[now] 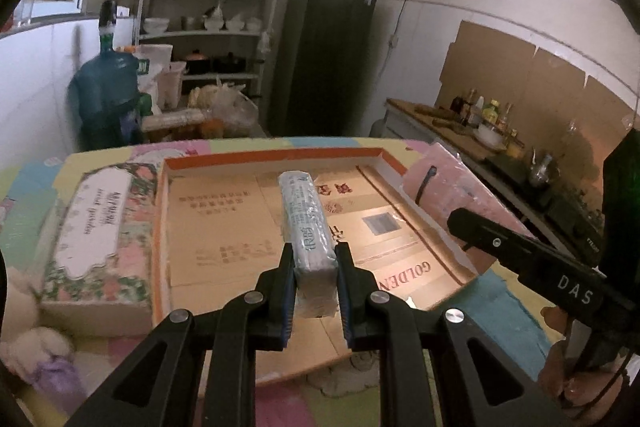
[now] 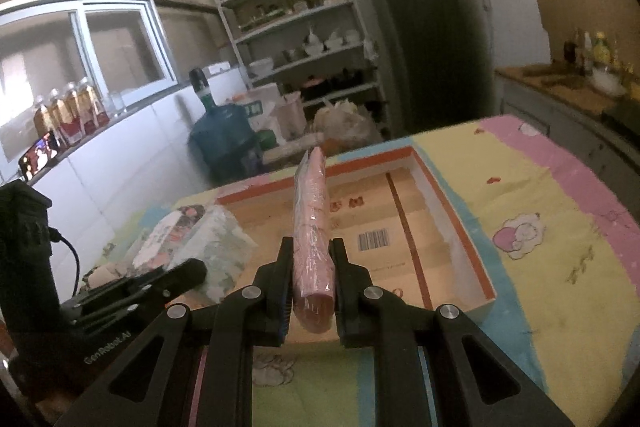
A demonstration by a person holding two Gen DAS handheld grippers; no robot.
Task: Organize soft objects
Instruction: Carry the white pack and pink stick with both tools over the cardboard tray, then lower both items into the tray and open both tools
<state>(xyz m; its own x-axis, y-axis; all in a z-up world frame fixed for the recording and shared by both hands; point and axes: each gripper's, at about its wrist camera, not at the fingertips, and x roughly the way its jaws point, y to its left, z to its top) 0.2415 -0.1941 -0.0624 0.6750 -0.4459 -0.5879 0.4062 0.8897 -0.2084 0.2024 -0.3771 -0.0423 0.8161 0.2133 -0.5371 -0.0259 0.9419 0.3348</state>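
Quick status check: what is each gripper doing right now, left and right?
Left gripper: fingers shut on the blue tissue pack, above the shallow box.
Right gripper: fingers shut on the pink tissue pack.

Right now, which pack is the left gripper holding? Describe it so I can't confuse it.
Find the shallow cardboard tray with the orange rim on the table. Above it, the left gripper clamps a narrow pale blue tissue pack, held edge-up. The other clamped pack is pink; the flowered box lies flat beside the tray.
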